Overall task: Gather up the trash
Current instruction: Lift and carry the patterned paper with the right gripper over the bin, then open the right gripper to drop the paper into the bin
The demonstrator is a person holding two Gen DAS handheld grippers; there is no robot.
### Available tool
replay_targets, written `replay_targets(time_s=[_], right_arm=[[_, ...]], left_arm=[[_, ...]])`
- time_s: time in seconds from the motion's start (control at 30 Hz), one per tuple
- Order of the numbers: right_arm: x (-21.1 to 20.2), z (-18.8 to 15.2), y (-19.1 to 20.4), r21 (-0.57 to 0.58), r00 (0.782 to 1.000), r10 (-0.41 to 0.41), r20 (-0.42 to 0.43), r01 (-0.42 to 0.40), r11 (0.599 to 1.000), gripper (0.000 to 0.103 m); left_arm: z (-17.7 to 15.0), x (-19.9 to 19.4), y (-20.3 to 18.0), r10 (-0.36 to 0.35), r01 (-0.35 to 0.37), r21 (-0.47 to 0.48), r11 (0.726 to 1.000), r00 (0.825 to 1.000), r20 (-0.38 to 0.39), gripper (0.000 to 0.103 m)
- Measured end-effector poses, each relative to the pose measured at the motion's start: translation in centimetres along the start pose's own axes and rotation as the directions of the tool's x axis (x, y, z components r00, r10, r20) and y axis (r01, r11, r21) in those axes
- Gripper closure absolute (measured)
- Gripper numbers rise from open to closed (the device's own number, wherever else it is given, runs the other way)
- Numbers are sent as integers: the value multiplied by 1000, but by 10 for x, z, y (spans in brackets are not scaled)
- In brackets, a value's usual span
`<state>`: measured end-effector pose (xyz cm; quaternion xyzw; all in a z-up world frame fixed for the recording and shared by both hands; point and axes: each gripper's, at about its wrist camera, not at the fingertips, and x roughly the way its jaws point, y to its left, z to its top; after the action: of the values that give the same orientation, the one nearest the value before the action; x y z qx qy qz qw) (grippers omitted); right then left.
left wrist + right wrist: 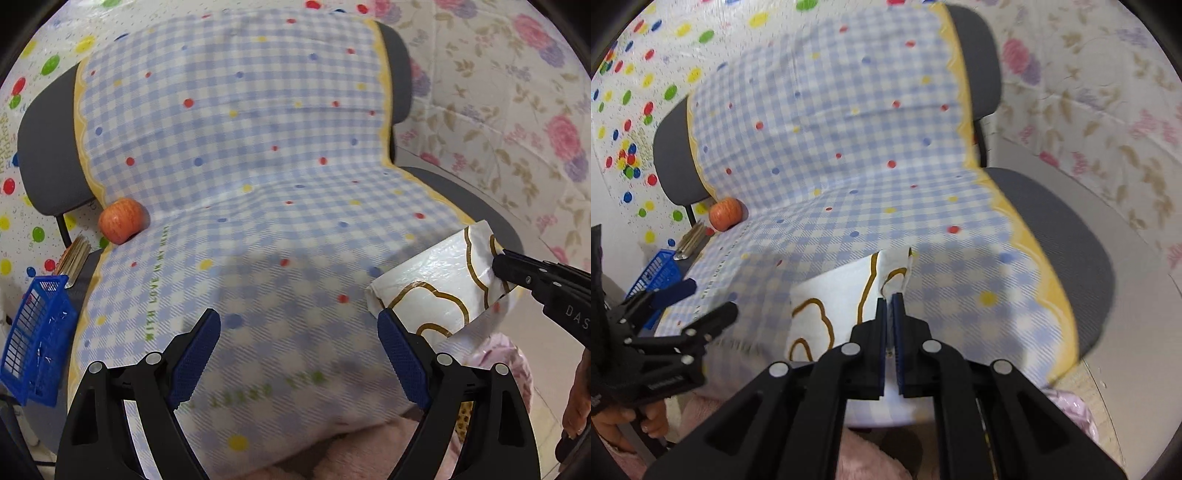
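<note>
A white wrapper with gold cloud outlines [436, 280] hangs over the right front of the chair seat; it also shows in the right wrist view [834, 302]. My right gripper [889, 295] is shut on the wrapper's edge and holds it just above the blue checked cloth [258, 166]. In the left wrist view the right gripper [498, 258] comes in from the right. My left gripper [299, 332] is open and empty, with its right finger tip [388, 325] by the wrapper's lower left corner. An apple [121, 220] lies at the seat's back left.
The cloth covers a grey office chair [1063, 229]. A blue plastic basket [33, 339] and a bundle of sticks [74, 258] sit at the left. A pink bag [506, 362] lies below the seat's front right. Patterned sheets cover the walls.
</note>
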<state>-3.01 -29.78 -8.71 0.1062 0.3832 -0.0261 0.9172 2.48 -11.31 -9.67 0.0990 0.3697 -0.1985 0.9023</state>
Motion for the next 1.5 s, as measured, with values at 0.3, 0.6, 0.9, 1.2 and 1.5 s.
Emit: replay_targets(time_s=[0.3,0.6,0.9,1.2,1.5], right_arm=[[-74,-38,-23,24,994,-86,67,85,996,99],[-132,-72,-55,71,975,-205,87,199,977,99],[-167,-121,-88,113,910,-411,54,404,908,99],[-138,-160,-126,114,867,-493,-70,498,860,98],[-93,-167,-146,137,876,-463,-136,480,867,72]], left_arm=[[-19,-38,-52,-50,48,59,997,999,22,15],[-28,-67,-96,-153,146,120,982,987,53,15],[-47,-65,-172,-285,268,224,937,957,47,15],[-62,-52,-196,-268,254,279,926,963,13,15],[-67,-41,-200,-239,234,275,933,971,-16,15]])
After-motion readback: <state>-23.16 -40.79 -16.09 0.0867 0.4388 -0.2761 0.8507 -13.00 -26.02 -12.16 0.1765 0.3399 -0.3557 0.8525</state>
